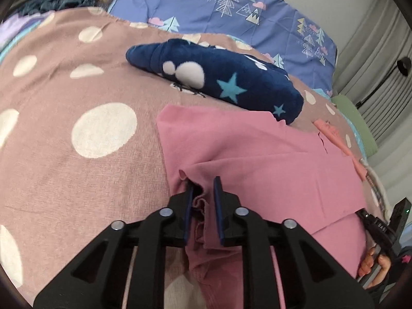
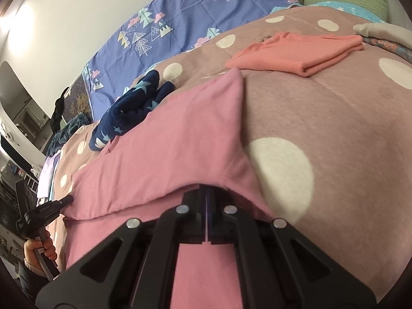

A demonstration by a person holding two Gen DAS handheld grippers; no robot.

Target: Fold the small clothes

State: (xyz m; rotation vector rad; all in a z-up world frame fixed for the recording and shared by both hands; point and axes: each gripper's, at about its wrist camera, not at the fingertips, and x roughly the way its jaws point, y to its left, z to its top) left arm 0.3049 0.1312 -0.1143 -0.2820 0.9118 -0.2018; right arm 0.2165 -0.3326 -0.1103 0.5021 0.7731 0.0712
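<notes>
Pink garment [image 1: 257,159] pinched in clenched right gripper [image 2: 207,193], loose between parted left gripper [image 1: 203,193] pads; no legible writing

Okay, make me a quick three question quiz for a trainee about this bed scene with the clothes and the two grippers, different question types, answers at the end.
1. True or false: the right gripper is shut on the pink garment.
2. Which item lies folded beyond the pink garment: A) navy star fleece, B) coral garment, C) green pillow?
3. Fill in: pink fabric sits between the left gripper's ____ pads.

Key: 1 true; 2 B; 3 parted.
</notes>
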